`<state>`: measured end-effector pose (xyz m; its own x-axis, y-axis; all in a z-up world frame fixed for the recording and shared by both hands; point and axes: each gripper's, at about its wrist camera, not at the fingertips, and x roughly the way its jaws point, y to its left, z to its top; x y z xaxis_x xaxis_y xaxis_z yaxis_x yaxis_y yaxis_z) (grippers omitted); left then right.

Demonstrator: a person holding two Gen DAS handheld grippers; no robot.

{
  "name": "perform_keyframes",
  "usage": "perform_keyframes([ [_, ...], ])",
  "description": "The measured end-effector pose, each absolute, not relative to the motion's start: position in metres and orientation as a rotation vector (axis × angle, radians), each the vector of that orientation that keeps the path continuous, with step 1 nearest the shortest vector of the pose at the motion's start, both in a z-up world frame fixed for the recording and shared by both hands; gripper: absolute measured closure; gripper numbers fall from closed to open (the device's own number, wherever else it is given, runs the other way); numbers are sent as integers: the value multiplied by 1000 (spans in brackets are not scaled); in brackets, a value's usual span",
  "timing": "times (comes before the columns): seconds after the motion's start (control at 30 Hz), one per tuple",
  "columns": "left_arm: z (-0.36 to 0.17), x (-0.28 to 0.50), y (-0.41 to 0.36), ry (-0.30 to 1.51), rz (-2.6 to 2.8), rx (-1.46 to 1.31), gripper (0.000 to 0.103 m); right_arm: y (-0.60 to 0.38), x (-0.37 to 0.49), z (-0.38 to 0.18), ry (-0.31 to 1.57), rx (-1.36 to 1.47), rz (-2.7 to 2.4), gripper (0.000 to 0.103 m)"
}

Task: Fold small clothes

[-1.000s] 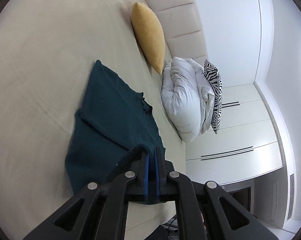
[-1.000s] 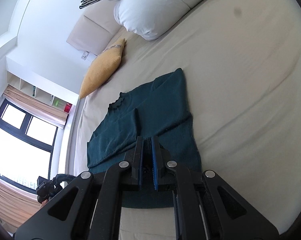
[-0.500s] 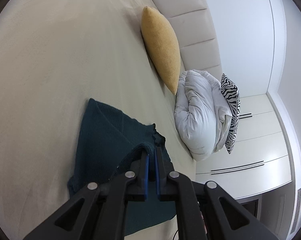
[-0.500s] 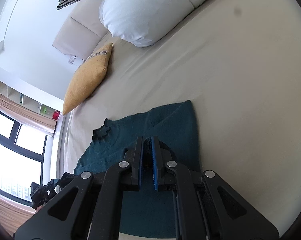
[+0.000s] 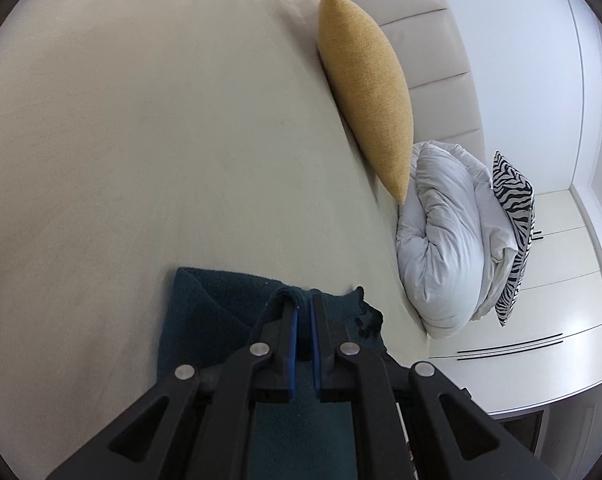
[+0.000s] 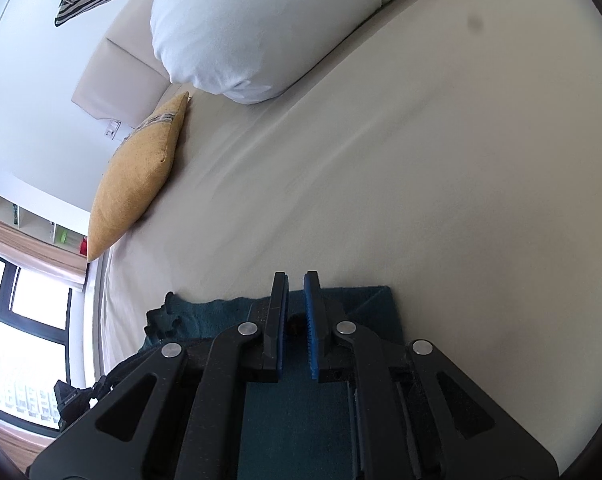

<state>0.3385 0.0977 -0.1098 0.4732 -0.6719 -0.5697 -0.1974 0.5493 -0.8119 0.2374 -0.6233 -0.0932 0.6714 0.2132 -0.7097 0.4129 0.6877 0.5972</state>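
A beige bed point(image 5: 141, 140) filled both views. The left gripper point(image 5: 303, 312) pinched a fold of the teal garment point(image 5: 205, 312) (lower centre); the right gripper point(image 6: 296, 304) stood slightly parted above it, gripping nothing.

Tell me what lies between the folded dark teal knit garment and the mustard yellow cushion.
Only bare beige bedsheet separates the dark teal knit garment from the mustard yellow cushion; both wrist views show that stretch empty.
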Motion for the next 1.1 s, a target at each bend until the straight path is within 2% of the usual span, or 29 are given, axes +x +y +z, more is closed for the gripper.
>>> perform_keyframes([
  [0.03,-114,342,97,1081,-341,-975,95,-623,243,-95,853,815,-141,92],
  [0.07,-118,344,99,1079,-327,-979,83,-623,248,-97,860,795,-154,91],
  [0.1,-122,344,103,1073,-324,-999,73,-623,252,-99,865,780,-164,84],
  [0.13,-124,342,107,1057,-324,-1030,55,-623,255,-102,863,775,-175,67],
  [0.17,-124,339,112,1041,-321,-1038,51,-624,255,-103,859,777,-178,57],
  [0.2,-121,337,114,1035,-316,-1023,51,-626,252,-102,847,782,-176,46],
  [0.5,-89,273,117,994,-366,-834,51,-609,205,-93,841,671,-126,46],
  [0.87,-98,197,95,996,-323,-567,51,-537,129,-89,883,398,-27,46],
  [1.1,-94,179,80,982,-312,-415,53,-542,113,-97,903,423,-53,50],
])
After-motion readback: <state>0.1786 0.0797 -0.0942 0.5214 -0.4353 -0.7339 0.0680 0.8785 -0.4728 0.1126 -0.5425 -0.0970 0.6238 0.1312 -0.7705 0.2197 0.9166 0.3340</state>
